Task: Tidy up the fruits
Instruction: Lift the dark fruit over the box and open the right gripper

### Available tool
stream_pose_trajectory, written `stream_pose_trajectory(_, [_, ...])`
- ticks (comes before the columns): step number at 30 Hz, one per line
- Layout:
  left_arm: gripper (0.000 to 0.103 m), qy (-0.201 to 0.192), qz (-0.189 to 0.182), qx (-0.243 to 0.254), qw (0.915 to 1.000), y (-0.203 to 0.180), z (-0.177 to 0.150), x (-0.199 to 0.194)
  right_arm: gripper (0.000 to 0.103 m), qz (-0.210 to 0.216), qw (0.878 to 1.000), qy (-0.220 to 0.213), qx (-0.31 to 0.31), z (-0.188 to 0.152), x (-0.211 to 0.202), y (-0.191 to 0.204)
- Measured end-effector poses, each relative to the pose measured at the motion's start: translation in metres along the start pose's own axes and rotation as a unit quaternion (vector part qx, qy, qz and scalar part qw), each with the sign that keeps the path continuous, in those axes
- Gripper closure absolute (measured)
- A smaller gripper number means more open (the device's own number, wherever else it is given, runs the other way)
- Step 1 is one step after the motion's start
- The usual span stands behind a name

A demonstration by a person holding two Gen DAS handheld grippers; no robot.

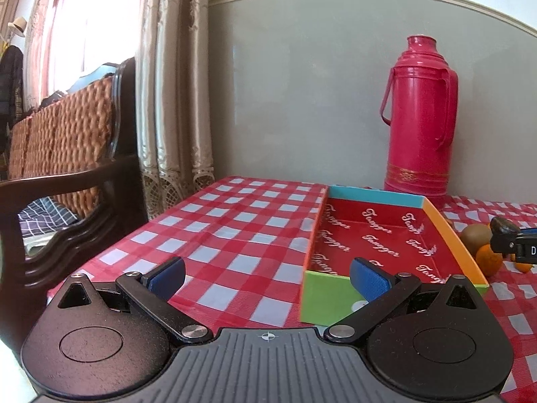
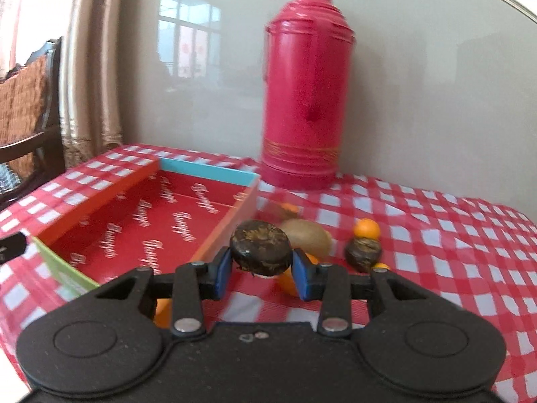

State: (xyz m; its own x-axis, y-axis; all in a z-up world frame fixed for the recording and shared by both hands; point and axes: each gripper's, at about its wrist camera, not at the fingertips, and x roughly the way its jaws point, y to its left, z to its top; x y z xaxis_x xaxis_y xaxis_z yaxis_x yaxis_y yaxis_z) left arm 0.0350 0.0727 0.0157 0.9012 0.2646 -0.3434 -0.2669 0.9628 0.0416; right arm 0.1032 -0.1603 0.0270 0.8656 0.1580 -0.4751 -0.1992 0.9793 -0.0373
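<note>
My right gripper (image 2: 261, 263) is shut on a dark brown, flattened round fruit (image 2: 261, 247), lifted above the tablecloth just right of the box's near corner. Behind it lie a kiwi (image 2: 308, 236), a small orange (image 2: 367, 228), a second dark fruit (image 2: 363, 254) and more oranges, partly hidden by the fingers. The shallow red box (image 2: 208, 169) with coloured walls holds no fruit. In the left wrist view my left gripper (image 1: 266, 275) stands open with nothing between its pads, in front of the box (image 1: 376, 196). The kiwi (image 1: 475, 233) and an orange (image 1: 488, 258) lie right of the box.
A tall pink thermos (image 1: 421, 114) (image 2: 307, 94) stands against the wall behind the box. The red-checked tablecloth (image 1: 241, 221) covers the table. A dark wooden chair with a woven back (image 1: 63, 141) and curtains stand past the table's left edge.
</note>
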Motion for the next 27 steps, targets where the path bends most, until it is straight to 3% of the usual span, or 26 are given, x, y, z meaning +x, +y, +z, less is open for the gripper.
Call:
stream_pose_trajectory(13, [0.0, -0.001, 0.027, -0.008, 0.9996, 0.027, 0.001, -0.003, 0.071, 0.058, 0.998, 0.0, -0.036, 0.003, 0.006, 0.061])
stream_pose_trajectory(14, [0.0, -0.001, 0.029, -0.009, 0.9996, 0.029, 0.001, -0.004, 0.069, 0.059, 0.998, -0.001, -0.037, 0.002, 0.007, 0.064])
stream_pose_trajectory(16, [0.0, 0.002, 0.031, -0.009, 0.9995, 0.031, 0.001, -0.003, 0.049, 0.058, 0.998, -0.009, -0.034, 0.002, 0.006, 0.067])
stream_pose_trajectory(17, [0.0, 0.001, 0.032, -0.011, 0.9994, 0.032, 0.001, -0.003, 0.031, 0.061, 0.998, -0.017, -0.031, 0.002, 0.004, 0.067])
stream_pose_trajectory(18, [0.0, 0.001, 0.032, -0.012, 0.9994, 0.033, 0.001, -0.003, 0.024, 0.058, 0.998, -0.026, -0.03, 0.002, 0.001, 0.067])
stream_pose_trajectory(27, [0.0, -0.004, 0.02, -0.006, 0.9998, 0.023, 0.003, -0.006, 0.018, 0.043, 0.998, -0.033, -0.034, 0.001, -0.005, 0.06])
